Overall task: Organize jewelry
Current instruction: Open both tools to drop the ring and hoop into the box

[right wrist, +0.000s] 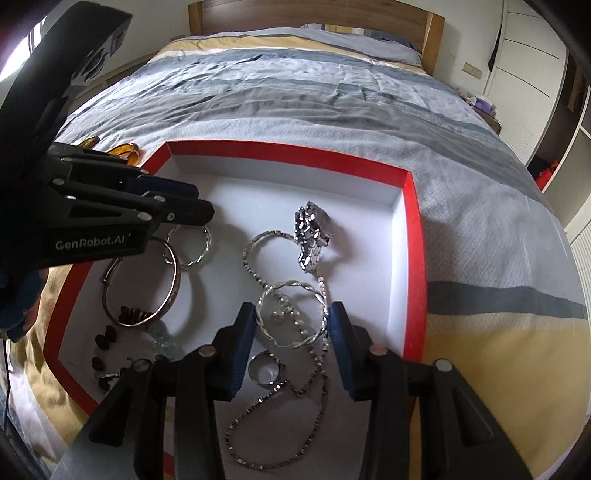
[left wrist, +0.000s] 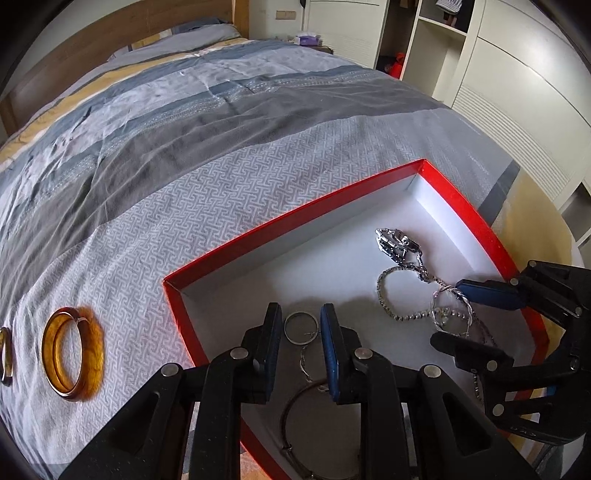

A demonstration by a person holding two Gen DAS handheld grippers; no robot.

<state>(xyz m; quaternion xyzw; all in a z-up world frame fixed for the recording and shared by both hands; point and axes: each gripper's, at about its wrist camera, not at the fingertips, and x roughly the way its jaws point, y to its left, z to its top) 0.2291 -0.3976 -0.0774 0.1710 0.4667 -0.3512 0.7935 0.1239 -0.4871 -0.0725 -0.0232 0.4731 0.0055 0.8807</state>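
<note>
A red box (left wrist: pixel 295 214) (right wrist: pixel 295 151) with a white floor lies on the bed. My left gripper (left wrist: pixel 301 330) (right wrist: pixel 202 203) stands open over its near corner. A small silver hoop (left wrist: pixel 301 317) (right wrist: pixel 188 247) lies on the floor between its fingers, and a fine chain links it to a large silver bangle (right wrist: pixel 147 288). My right gripper (right wrist: pixel 292 330) (left wrist: pixel 447 312) is shut on a twisted silver bangle (right wrist: pixel 291 288), just above a chain necklace (right wrist: pixel 280 424) and a ring (right wrist: pixel 264 371). A silver watch (left wrist: pixel 397 243) (right wrist: pixel 314 229) and a rhinestone bracelet (right wrist: pixel 258 251) lie further in.
Two amber bangles (left wrist: pixel 72 354) (left wrist: pixel 5 354) rest on the grey patterned bedspread (left wrist: pixel 184 192) left of the box. Dark beads (right wrist: pixel 105 336) sit in the box's left corner. A wooden headboard (right wrist: pixel 310 13) and white wardrobes (left wrist: pixel 517 92) border the bed.
</note>
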